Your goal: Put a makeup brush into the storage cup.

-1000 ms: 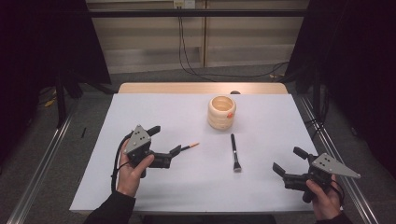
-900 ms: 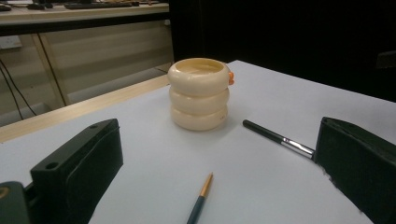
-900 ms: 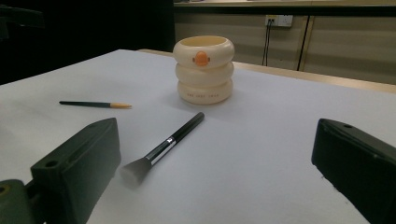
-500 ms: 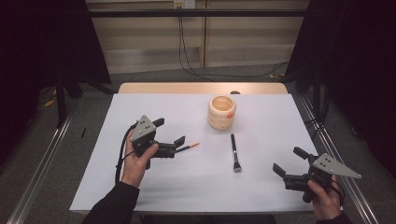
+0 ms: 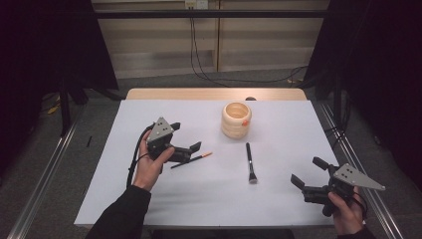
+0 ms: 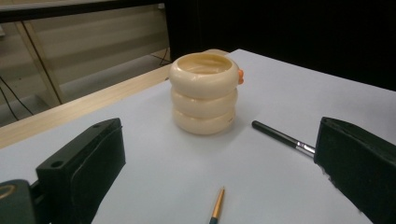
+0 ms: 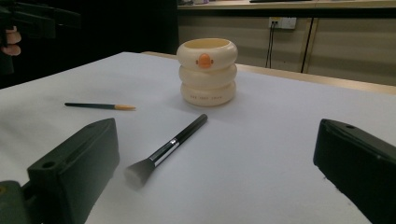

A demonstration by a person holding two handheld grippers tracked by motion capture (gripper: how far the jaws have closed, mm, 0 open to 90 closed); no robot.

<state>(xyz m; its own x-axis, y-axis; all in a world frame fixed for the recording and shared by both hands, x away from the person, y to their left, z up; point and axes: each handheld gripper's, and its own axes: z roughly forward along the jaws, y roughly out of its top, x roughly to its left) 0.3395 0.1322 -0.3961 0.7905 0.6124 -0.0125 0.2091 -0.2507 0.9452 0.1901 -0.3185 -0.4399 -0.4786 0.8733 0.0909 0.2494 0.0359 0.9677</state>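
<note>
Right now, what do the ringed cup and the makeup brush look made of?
Ringed cup: cream, smooth with a soft sheen, probably glazed ceramic or plastic; the look leaves it open. Makeup brush: glossy black handle, likely plastic or lacquered wood, shiny silver metal-looking ferrule, soft grey bristles.

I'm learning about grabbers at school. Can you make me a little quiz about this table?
1. True or false: the brush lies flat on the table.
2. Which is nearer the left gripper: A) the pencil B) the brush C) the cup?
3. Fill in: the cup looks like ___ stacked rings.

Key: 1 true; 2 A; 3 three.
</note>
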